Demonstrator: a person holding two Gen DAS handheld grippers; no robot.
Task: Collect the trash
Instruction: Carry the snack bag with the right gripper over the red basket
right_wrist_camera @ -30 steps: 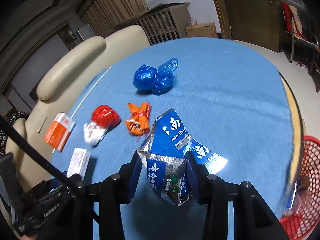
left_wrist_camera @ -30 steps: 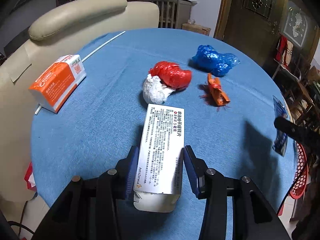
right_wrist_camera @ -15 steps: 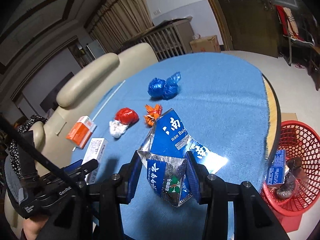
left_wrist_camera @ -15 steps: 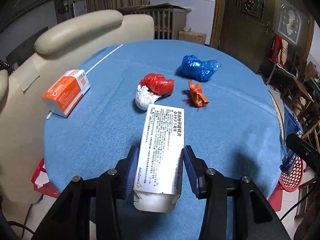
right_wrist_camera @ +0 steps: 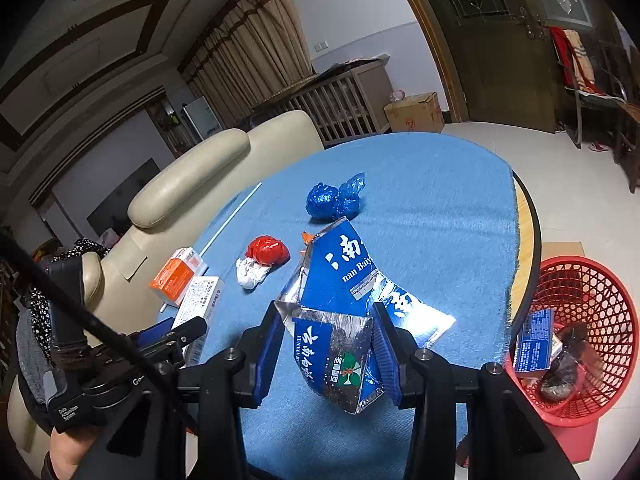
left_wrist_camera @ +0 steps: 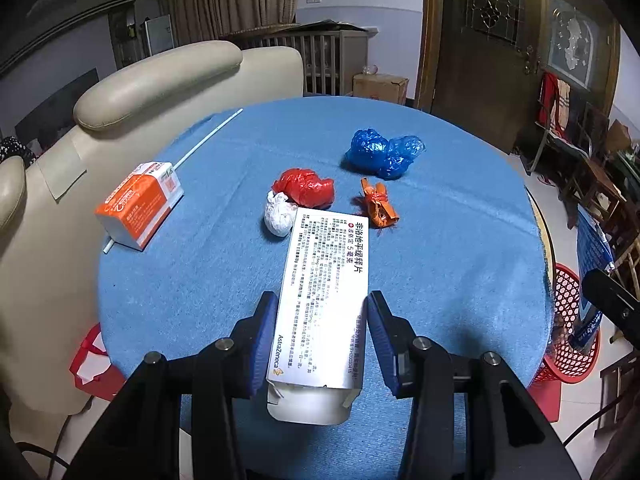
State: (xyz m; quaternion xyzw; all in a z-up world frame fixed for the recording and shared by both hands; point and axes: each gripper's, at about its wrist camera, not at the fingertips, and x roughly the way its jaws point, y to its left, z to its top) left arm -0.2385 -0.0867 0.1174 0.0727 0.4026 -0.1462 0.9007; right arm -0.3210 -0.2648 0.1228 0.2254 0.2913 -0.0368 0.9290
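Both claws grip trash above the round blue table (left_wrist_camera: 460, 264): the right gripper (right_wrist_camera: 326, 354) clamps a torn blue carton (right_wrist_camera: 340, 308), near the red basket (right_wrist_camera: 592, 304) on the right; the left gripper (left_wrist_camera: 322, 340) pinches a white medicine box (left_wrist_camera: 326, 292).

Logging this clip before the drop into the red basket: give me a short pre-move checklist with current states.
1. Left tool shut on white medicine box: ok.
2. Right tool shut on blue foil carton: ok.
3. Red basket in view beside table: ok.
4. Room left in basket: ok, only a blue box and a dark bag inside.
5. Grip firmness on torn carton: cannot tell.
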